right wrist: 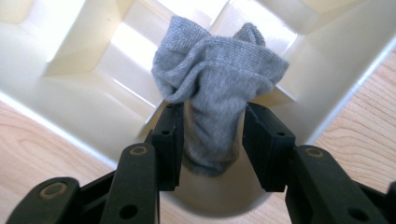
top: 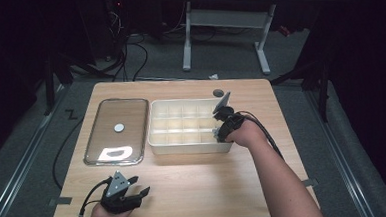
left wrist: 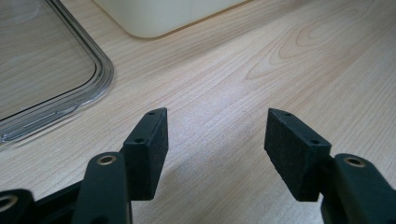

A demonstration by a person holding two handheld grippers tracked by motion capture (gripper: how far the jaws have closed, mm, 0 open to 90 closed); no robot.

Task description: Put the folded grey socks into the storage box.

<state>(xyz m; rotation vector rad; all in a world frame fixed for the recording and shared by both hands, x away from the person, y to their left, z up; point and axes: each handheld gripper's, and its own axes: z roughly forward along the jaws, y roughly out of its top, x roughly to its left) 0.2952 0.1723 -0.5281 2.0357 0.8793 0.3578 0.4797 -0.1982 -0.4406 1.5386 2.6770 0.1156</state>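
Left gripper (top: 141, 192) low over near left of table (top: 195, 183), jaws apart, nothing between. Clear lid (top: 116, 131) left of cream divided box (top: 182, 124). Right gripper (right wrist: 212, 140) at box's near right compartment, jaws flanking grey sock (right wrist: 217, 93), apparently not pinching.

One wooden table (top: 195, 188) carries one cream divided organizer box (top: 155, 140), one clear plastic lid (top: 95, 143) and one grey sock (right wrist: 215, 88). Two hand-held grippers are present: the left gripper (top: 135, 187) and the right gripper (right wrist: 212, 140).
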